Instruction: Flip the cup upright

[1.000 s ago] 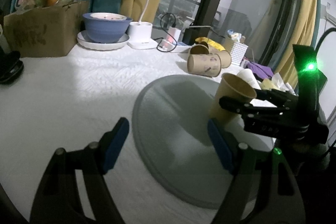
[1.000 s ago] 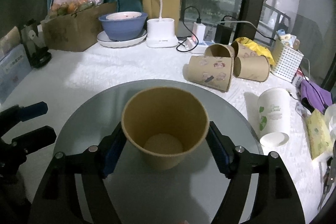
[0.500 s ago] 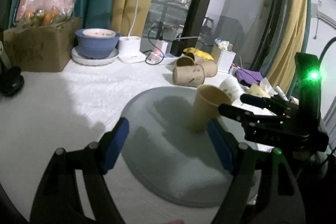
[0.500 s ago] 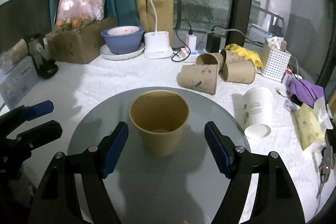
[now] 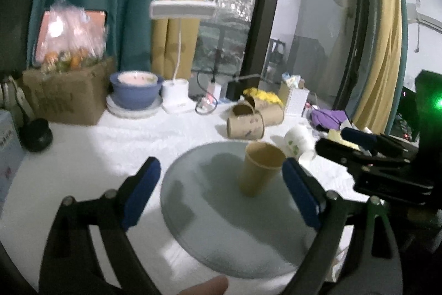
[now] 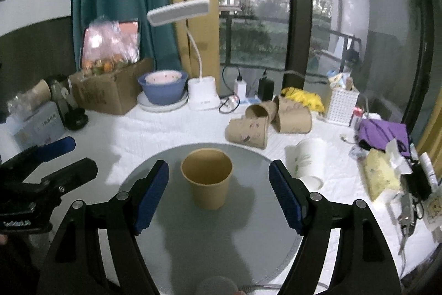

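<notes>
Upright cup (image 6: 207, 180) hides its base from right tool (image 6: 219, 194).

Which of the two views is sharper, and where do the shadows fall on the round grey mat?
Right wrist view: sharper; the upright brown paper cup throws a soft shadow toward the camera on the round grey mat. Left wrist view: blurred overall; cup edges smeared, shadow patches left of it.

Both tongs are wide open and holding nothing. Left tongs (image 5: 221, 192) hover level, blue pads spread apart. Right tongs (image 6: 219, 195) sit alongside at about the same height, also spread, pointing forward.
</notes>
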{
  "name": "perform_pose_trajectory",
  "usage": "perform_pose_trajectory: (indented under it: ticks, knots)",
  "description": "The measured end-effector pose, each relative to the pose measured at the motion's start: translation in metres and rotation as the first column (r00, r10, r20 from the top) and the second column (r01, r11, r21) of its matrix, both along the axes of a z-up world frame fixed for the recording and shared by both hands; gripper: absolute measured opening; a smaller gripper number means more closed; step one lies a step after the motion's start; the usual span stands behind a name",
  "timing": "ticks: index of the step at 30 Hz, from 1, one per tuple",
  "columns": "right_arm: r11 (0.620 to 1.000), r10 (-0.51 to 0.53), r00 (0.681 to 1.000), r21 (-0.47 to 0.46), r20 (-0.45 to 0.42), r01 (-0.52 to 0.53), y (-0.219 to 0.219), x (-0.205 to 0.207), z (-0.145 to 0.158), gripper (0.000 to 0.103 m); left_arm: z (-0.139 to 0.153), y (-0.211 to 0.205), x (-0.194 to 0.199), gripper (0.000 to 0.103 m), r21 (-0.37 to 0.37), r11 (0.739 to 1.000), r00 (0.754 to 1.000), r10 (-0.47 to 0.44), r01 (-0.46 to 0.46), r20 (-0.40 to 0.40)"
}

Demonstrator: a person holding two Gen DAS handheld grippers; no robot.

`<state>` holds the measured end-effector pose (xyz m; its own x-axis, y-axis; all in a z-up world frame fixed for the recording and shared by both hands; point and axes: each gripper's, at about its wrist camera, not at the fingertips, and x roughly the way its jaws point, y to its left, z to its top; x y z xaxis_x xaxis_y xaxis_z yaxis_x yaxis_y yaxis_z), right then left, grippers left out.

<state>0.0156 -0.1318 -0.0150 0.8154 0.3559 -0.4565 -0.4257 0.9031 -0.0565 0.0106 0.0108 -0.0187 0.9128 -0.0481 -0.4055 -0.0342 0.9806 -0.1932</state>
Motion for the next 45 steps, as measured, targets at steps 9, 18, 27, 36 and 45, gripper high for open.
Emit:
perform_pose_trajectory:
  ticks: [9,18,27,36,45]
  knots:
    - [1.000,-0.025,0.997,0.019,0.070,0.023,-0.016,-0.031,0.028,0.078,0.037,-0.009,-0.029,0.091,0.107,0.994,0.992,0.022,-0.036,0.127]
    - [0.998,-0.059,0.988,0.027,0.143,0.056,-0.034,-0.069,0.054,0.078,0.062,-0.016,-0.060,0.091,0.150,0.987,0.967,0.015,-0.054,0.254]
    - [0.995,-0.074,0.986,0.070,0.147,0.064,-0.044,-0.074,0.056,0.078,0.065,-0.019,-0.064,0.091,0.141,0.989,0.969,0.000,-0.036,0.248]
    - [0.995,-0.077,0.987,0.071,0.143,0.067,-0.042,-0.073,0.055,0.078,0.063,-0.024,-0.063,0.091,0.144,0.990,0.972,-0.021,-0.014,0.235]
    - [0.995,-0.074,0.987,0.070,0.141,0.065,-0.040,-0.073,0.054,0.078,0.063,-0.026,-0.064,0.091,0.150,0.989,0.973,-0.026,-0.009,0.231]
